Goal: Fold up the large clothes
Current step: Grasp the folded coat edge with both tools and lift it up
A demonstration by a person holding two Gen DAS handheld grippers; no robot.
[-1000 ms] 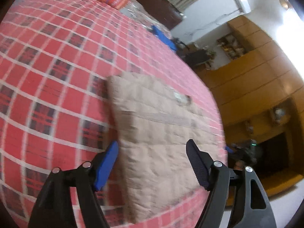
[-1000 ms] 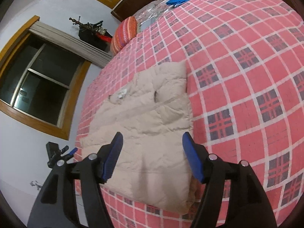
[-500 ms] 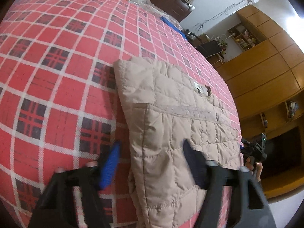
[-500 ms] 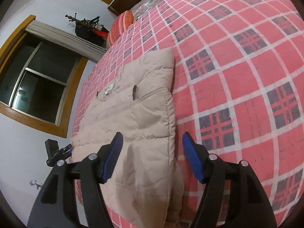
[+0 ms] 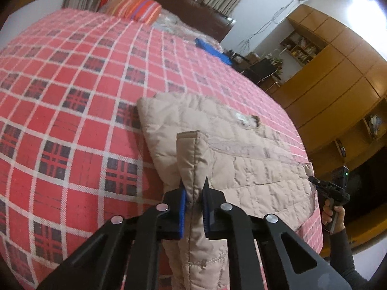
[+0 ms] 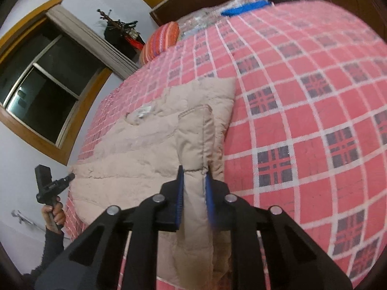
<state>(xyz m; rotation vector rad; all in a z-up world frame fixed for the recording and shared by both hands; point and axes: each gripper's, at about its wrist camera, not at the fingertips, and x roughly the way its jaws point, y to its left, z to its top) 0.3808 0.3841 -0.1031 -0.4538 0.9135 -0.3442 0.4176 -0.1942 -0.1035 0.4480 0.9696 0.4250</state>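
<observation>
A beige quilted jacket [image 5: 232,145] lies partly folded on a bed with a red plaid cover [image 5: 72,101]. In the left wrist view my left gripper [image 5: 194,193] is shut on the jacket's near left edge, which stands up in a ridge between the blue pads. The right wrist view shows the same jacket [image 6: 145,145] with my right gripper [image 6: 194,181] shut on its near right edge, lifted the same way. Each gripper appears small at the far side of the other's view, held by a hand in a dark sleeve [image 5: 338,220].
A striped orange pillow [image 5: 135,8] and a blue cloth [image 5: 212,49] lie at the bed's head by a dark headboard. Wooden cupboards [image 5: 338,77] stand to the right. A window [image 6: 41,89] is on the left wall. Bare plaid cover [image 6: 314,120] stretches beyond the jacket.
Both grippers came down from open above the jacket to its near edge, shut on the fabric, and the gripped corners now stand lifted off the bed.
</observation>
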